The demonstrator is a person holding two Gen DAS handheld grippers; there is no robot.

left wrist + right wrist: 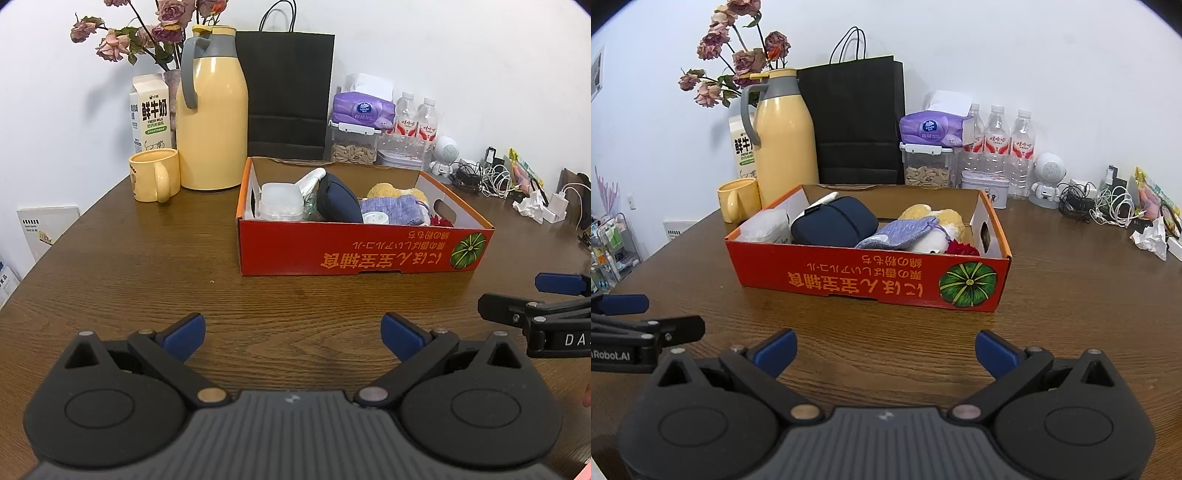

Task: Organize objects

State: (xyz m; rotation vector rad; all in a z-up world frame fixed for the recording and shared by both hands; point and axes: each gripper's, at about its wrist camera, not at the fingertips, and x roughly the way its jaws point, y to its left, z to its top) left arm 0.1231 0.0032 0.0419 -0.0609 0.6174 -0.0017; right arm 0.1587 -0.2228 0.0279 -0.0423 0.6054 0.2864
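Red box (362,251) sits ahead of both wide-apart grippers, L (293,336) & R (886,350).

Box (354,251): red-orange wall, orange print, green striped pumpkin emblem; white inside.
Pouch (834,221), in box: navy, plain.
Cloth bag (897,232), in box: blue-grey weave.
Plush (391,192), in box: tan.
Table (147,266), under box: dark brown woodgrain.
Jug (212,118), behind box: pale yellow, grey handle.
Mug (153,177), beside jug: yellow.
Paper bag (288,96), behind box: black.
Tissue pack (932,129): purple.
Gripper pads (184,334): blue on black.
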